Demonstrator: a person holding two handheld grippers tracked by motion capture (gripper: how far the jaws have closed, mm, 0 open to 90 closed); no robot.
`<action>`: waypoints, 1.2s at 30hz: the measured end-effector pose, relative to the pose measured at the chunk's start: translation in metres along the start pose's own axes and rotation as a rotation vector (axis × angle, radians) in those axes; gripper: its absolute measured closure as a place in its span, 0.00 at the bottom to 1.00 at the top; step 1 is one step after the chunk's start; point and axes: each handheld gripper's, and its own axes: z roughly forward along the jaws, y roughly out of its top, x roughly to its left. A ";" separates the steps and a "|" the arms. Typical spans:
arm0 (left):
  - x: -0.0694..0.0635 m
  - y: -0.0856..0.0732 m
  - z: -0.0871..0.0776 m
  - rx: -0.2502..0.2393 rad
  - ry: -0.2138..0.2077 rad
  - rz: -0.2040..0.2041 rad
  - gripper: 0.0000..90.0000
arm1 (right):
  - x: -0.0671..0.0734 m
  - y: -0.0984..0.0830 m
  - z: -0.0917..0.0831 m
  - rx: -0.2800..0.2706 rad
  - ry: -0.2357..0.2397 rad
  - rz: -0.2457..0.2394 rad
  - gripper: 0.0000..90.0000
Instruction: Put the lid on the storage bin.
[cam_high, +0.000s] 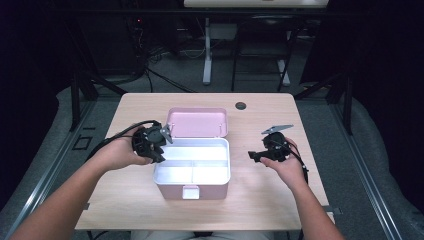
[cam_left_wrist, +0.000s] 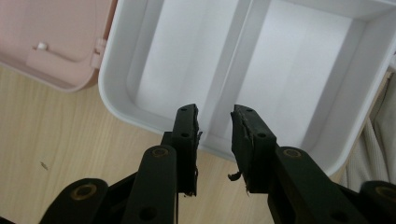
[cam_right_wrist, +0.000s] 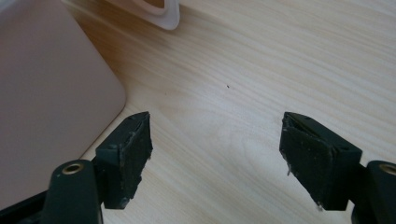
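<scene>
A pink box (cam_high: 192, 170) stands open in the middle of the table (cam_high: 260, 195), its lid (cam_high: 197, 122) tipped back behind it and its white tray (cam_left_wrist: 261, 60) split into compartments with nothing in them. The left claw (cam_high: 159, 145) hovers over the box's left rim, its jaws a little apart with nothing between them. The right claw (cam_high: 254, 156) is held above bare table to the right of the box, well clear of it, its jaws wide apart with nothing between them.

left tool (cam_left_wrist: 215, 123): black jaws, brass screws | right tool (cam_right_wrist: 215, 158): black, worn pads
</scene>
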 end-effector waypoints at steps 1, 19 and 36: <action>0.000 -0.003 0.001 -0.002 -0.005 -0.008 0.79 | 0.001 0.002 0.000 0.001 -0.001 -0.004 0.28; 0.003 -0.026 0.007 -0.082 -0.016 -0.140 0.72 | 0.011 0.059 0.004 -0.042 -0.011 -0.019 0.40; -0.003 -0.014 0.010 -0.097 -0.022 -0.103 0.75 | 0.007 0.101 0.015 -0.086 0.006 0.052 0.46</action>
